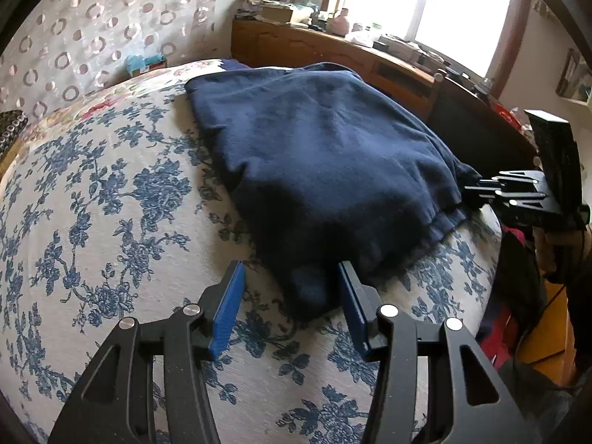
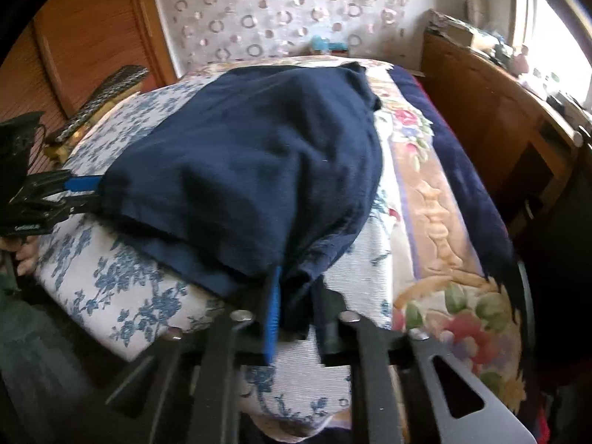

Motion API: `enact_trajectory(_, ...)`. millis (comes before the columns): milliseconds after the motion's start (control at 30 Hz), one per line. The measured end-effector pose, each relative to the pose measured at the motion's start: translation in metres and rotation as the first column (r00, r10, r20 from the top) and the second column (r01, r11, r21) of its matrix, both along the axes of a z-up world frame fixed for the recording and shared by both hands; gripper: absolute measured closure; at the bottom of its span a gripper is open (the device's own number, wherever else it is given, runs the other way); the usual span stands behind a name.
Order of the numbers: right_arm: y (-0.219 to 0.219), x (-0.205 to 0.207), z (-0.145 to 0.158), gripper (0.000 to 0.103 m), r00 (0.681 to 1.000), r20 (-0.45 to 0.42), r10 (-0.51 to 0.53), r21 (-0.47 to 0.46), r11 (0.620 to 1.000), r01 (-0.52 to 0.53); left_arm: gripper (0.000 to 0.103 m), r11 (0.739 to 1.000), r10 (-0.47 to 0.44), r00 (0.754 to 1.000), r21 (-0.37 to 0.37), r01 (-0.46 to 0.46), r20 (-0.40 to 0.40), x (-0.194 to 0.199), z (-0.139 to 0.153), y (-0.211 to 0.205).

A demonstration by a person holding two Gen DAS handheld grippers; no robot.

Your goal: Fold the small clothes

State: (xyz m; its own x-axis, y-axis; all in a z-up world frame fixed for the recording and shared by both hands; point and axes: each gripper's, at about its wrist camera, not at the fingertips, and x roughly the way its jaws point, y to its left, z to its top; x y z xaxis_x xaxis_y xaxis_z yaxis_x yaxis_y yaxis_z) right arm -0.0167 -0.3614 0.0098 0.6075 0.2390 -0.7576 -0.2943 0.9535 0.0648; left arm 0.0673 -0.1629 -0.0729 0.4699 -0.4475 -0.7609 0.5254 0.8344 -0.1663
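A navy garment [image 1: 314,148] lies folded on a bed cover printed with blue flowers [image 1: 111,203]. My left gripper [image 1: 291,266] is open, and its blue pads [image 1: 229,307] stand on either side of the garment's near corner, which lies loosely between them. At the garment's right hem, my right gripper [image 1: 468,194] comes in from the side, held by a hand. In the right wrist view, the right gripper [image 2: 298,277] is shut on a bunched corner of the garment [image 2: 240,155]. The left gripper [image 2: 94,192] sits at the opposite edge.
A wooden sideboard [image 1: 333,48] crowded with small items runs under the bright window along the bed's far side. A flowered blanket [image 2: 425,203] covers the bed beside the garment. A wooden door [image 2: 74,37] stands to the left. Red things [image 1: 499,333] lie low by the bed's edge.
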Motion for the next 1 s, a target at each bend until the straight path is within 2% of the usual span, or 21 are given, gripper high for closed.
enact_trajectory(133,-0.001,-0.005,0.002,0.097,0.999,0.032,-0.001,-0.002,1.000,0.001,0.076,0.999,-0.024,1.000,-0.029,0.023,-0.017,0.000,0.000,0.000)
enact_trajectory(200,-0.004,-0.006,0.006,0.097,0.998,0.069,-0.004,0.019,1.000,0.003,0.092,0.999,-0.034,0.999,-0.038,0.033,-0.027,0.001,0.000,0.000)
enact_trajectory(233,-0.004,-0.006,0.010,0.097,0.996,0.088,-0.009,0.025,1.000,0.007,0.095,0.998,-0.039,0.999,-0.042,0.038,-0.026,0.001,0.002,0.000)
enact_trajectory(333,-0.008,-0.003,0.023,0.097,0.989,0.146,-0.025,0.055,0.998,0.017,0.096,0.996,-0.039,0.999,-0.079,0.040,0.018,0.001,0.016,0.002)
enact_trajectory(433,-0.010,0.004,0.038,0.097,0.979,0.200,-0.029,0.062,0.998,0.017,0.096,0.989,0.008,0.994,-0.146,0.008,0.108,0.003,0.046,0.009)
enact_trajectory(567,-0.008,0.022,0.060,0.097,0.960,0.279,-0.034,0.059,0.998,0.019,0.096,0.988,0.036,0.986,-0.155,-0.011,0.162,0.026,0.072,0.008)
enact_trajectory(800,-0.006,0.088,0.084,0.098,0.937,0.348,-0.036,0.055,0.998,0.018,0.096,0.987,0.106,0.972,-0.142,-0.077,0.212,0.106,0.098,0.009)
enact_trajectory(933,-0.006,0.138,0.086,0.097,0.941,0.334,-0.046,0.053,0.998,0.030,0.096,0.984,0.145,0.969,-0.132,-0.120,0.199,0.161,0.100,0.010)
enact_trajectory(1000,-0.005,0.161,0.077,0.097,0.950,0.309,-0.052,0.048,0.998,0.039,0.096,0.985,0.151,0.972,-0.108,-0.133,0.177,0.189,0.093,0.005)
